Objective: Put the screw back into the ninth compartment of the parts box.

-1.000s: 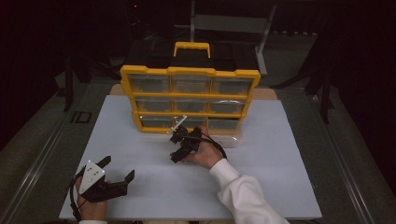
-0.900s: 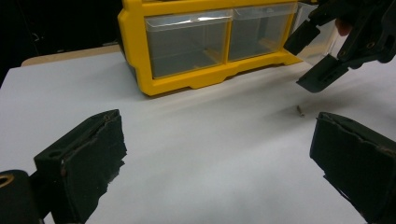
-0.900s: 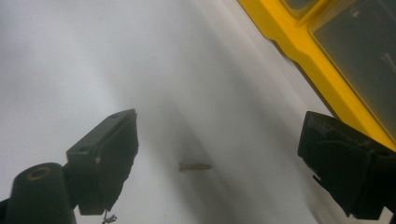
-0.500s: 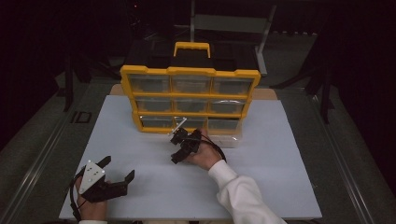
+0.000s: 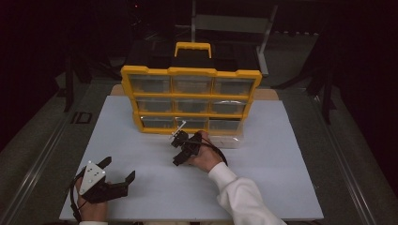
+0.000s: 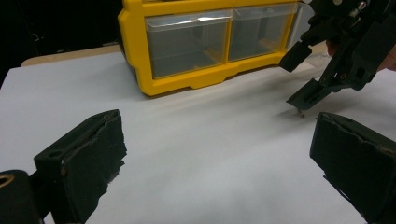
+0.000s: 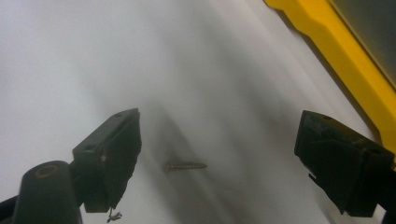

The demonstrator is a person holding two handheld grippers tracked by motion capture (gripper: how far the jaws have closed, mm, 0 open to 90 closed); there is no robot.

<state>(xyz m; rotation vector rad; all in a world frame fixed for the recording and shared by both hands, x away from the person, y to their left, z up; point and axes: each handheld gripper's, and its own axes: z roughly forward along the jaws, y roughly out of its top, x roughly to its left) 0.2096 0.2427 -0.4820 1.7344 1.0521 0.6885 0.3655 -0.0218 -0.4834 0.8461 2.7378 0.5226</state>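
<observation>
Right gripper view: I have the right gripper (image 7: pixel 217 154) spread wide, jaws pointing down at the white table (image 7: pixel 93 56), grasping nothing. A small screw (image 7: pixel 185 165) lies flat on the table between the jaws, touching neither. The yellow drawer organizer (image 7: pixel 336 51) stands just beyond. In the high view I see the right gripper (image 5: pixel 180 151) directly in front of the organizer (image 5: pixel 191 101). My left gripper (image 5: pixel 117 174) rests released, well apart, near the table's front-left corner.
</observation>
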